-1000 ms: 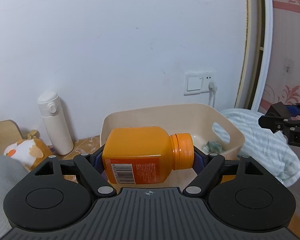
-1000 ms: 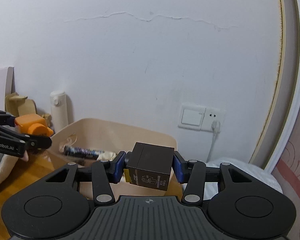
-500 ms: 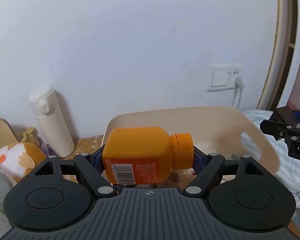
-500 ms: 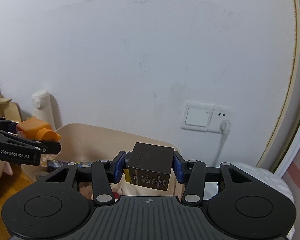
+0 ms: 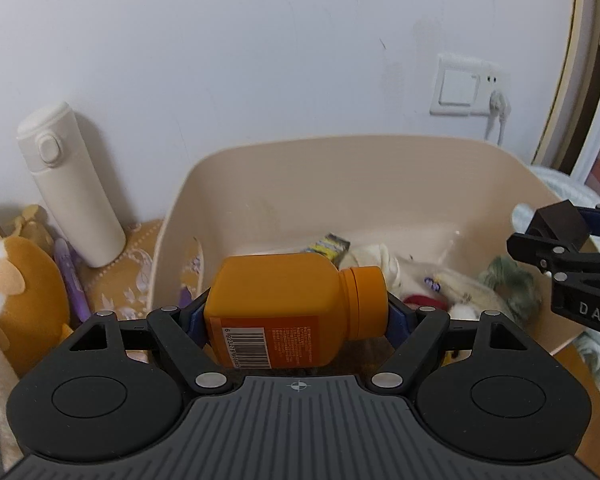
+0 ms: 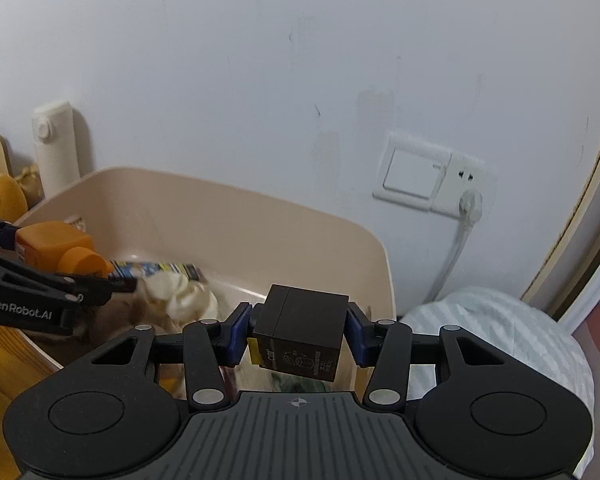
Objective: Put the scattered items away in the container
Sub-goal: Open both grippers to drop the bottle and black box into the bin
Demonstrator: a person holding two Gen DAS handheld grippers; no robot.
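Orange plastic fills the space between my left gripper [image 5: 296,316] fingers: the orange bottle [image 5: 284,312] lies sideways, clamped between the blue pads, cap toward my right, barcode label facing the camera. I note it is held over the near-left part of the beige container [image 5: 340,168], above its contents. My right gripper [image 6: 298,334] is clamped on a dark box [image 6: 300,338], pinched on its two side faces, with a yellow strip showing at its lower left corner; it sits over the container's near-right rim. From the left wrist view that same box appears at the container's right edge. Inside the container I record a yellow-and-blue printed packet [image 6: 160,270] along the far side, a cream soft item [image 6: 180,296] near the middle, something red and a grey-green fuzzy item [image 5: 508,284] toward the right; the rest is blurred. Outside the container's left wall stand a white flask [image 5: 70,188] against the wall, a purple pen [image 5: 72,280] and an orange plush toy [image 5: 16,296] beside it. A light striped cloth [image 6: 500,344] lies just beyond the container's right side, below the wall socket [image 6: 432,180]
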